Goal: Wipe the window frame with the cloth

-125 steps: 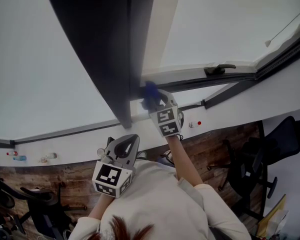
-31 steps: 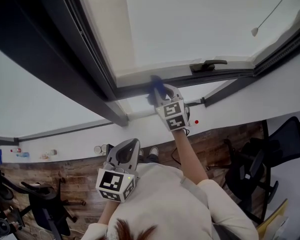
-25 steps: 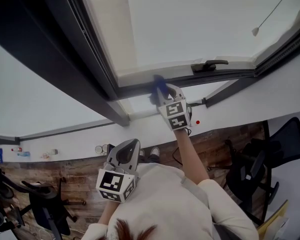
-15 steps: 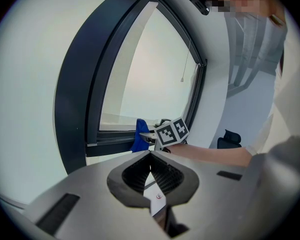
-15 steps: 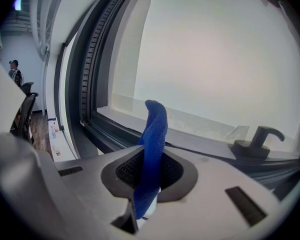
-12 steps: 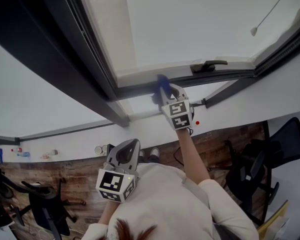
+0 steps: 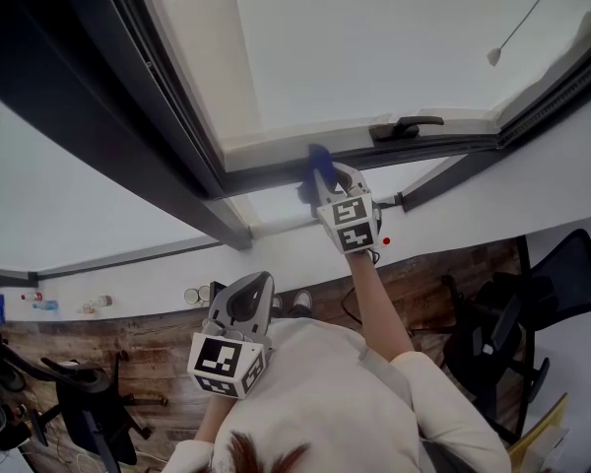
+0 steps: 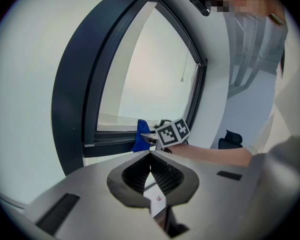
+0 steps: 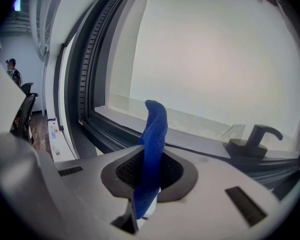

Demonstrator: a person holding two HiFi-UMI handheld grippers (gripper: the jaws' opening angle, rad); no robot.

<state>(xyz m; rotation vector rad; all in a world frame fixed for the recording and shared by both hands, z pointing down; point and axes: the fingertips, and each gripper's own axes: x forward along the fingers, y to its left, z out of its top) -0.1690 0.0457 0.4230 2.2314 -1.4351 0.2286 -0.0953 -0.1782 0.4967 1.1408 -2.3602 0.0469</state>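
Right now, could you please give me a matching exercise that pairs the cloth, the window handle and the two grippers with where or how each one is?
Things:
1. blue cloth
2. window handle
3. left gripper
4. right gripper

Places or states:
A. shut on nothing, held low and away from the window
B. held up at the bottom rail of the window frame
C. dark, mounted on the frame to the right of the cloth
D. pinched between two jaws, free end standing up

Pairs: 1-D, 2-C, 3-A, 4-B
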